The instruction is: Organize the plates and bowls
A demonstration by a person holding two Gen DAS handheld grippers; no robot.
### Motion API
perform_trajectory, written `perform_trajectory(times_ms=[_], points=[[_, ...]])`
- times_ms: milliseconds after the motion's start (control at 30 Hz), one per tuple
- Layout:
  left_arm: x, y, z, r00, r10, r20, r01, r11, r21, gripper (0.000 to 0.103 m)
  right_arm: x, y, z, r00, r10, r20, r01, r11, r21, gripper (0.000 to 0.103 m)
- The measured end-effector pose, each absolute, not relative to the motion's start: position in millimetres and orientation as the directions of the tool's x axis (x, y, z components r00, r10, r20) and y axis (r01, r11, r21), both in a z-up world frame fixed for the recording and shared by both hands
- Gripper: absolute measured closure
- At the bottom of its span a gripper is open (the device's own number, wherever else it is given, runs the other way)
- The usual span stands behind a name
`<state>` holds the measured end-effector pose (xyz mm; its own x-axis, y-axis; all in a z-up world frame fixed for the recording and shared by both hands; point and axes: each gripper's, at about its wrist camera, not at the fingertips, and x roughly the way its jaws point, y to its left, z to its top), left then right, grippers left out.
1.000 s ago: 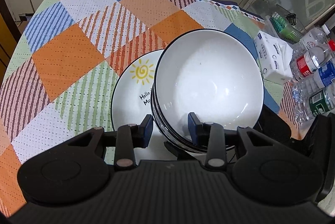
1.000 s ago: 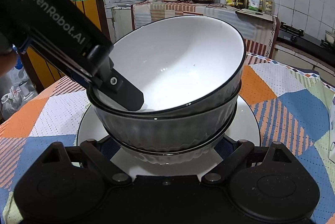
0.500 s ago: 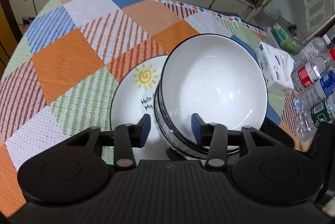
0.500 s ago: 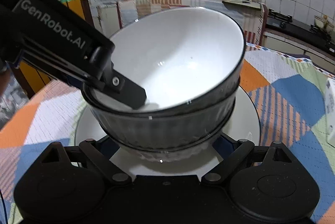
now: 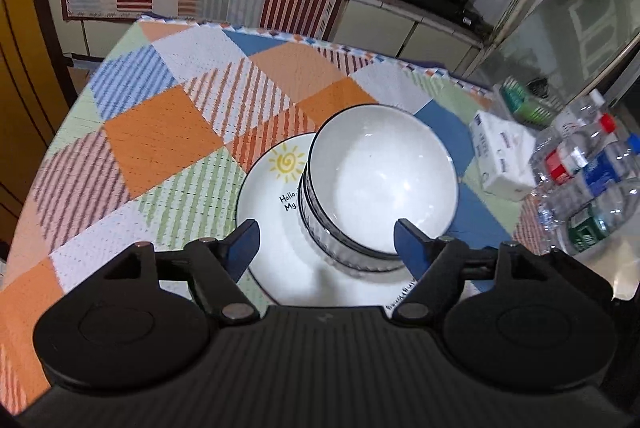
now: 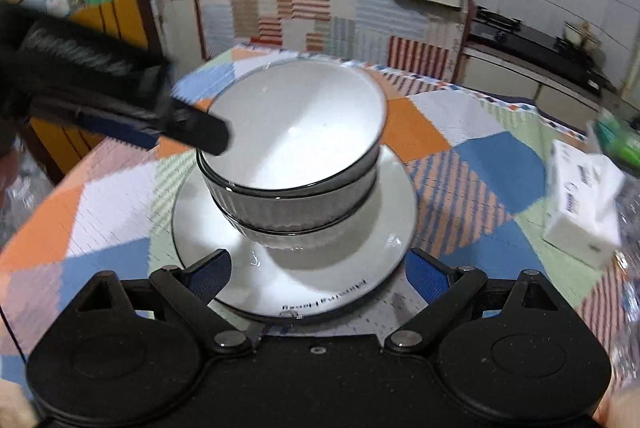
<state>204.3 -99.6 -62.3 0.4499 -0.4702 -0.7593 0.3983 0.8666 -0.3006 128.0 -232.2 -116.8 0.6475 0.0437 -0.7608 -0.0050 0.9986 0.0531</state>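
Observation:
Two white bowls with black rims [image 5: 380, 183] sit nested on a white plate [image 5: 276, 195] that has a yellow sun drawn on it, all on the patchwork tablecloth. My left gripper [image 5: 326, 242] hovers above the near side of the stack. Its jaws are opening and touch nothing. In the right wrist view one left finger [image 6: 204, 131] hangs over the top bowl's [image 6: 296, 131] left rim. My right gripper [image 6: 318, 278] is open wide. Its blue pads flank the plate's [image 6: 320, 280] near rim without pressing on it.
A white tissue pack [image 5: 502, 159] and several plastic water bottles [image 5: 588, 183] lie to the right of the plate. A green pack [image 5: 520, 99] sits behind them. The table's edge [image 5: 312, 41] curves round at the far side, with kitchen counters beyond.
The left jaws let go of the top bowl's rim and spread wide. Both grippers drew back and up from the stack, which now looks smaller and sits level on the plate.

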Motion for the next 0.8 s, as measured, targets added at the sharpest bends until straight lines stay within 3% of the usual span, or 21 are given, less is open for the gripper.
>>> perform_trajectory(times_ms=[400, 800], points=[[141.3, -55.8, -3.5, 0.542, -0.448, -0.711, 0.433, 0.874, -0.221, 0.018, 74.3, -235.2, -59.5, 0.697, -0.1, -0.711, 0.161, 0.987, 0.019, 0.007], [77.0, -30.0, 17.2, 0.548, -0.429, -0.718, 0.494, 0.859, -0.137, 0.018, 28.7, -215.9, -24.7, 0.669, -0.217, -0.711, 0.278, 0.96, -0.031, 0.007]])
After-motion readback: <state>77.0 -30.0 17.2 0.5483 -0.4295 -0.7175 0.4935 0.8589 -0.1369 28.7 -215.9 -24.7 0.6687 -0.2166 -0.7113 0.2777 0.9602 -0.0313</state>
